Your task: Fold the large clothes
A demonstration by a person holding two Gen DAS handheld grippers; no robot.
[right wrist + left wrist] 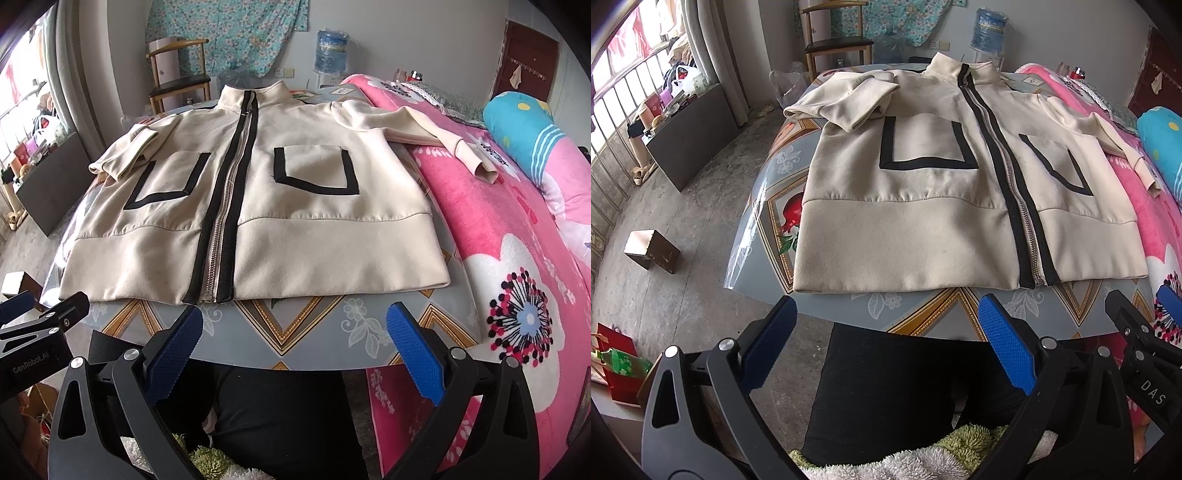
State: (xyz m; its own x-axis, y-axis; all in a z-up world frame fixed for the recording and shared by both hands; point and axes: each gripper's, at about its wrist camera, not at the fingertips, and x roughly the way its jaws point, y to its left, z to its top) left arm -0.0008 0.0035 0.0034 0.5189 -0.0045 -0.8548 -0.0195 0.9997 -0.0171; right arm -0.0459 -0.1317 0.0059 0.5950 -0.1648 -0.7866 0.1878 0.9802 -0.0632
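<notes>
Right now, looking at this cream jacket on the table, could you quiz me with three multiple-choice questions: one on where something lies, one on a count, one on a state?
1. Where does the jacket's right-hand sleeve end?
A. on the pink blanket
B. folded over the chest
C. on the floor

2. How many black-trimmed pockets show on the front?
A. one
B. two
C. four

3. How is the zipper?
A. wide open
B. closed up the front
C. missing

Answers: 1 A, its cuff lies on the blanket beside the table. 2 B, one pocket on each side of the zipper. 3 B, the teeth meet from hem to collar.
</notes>
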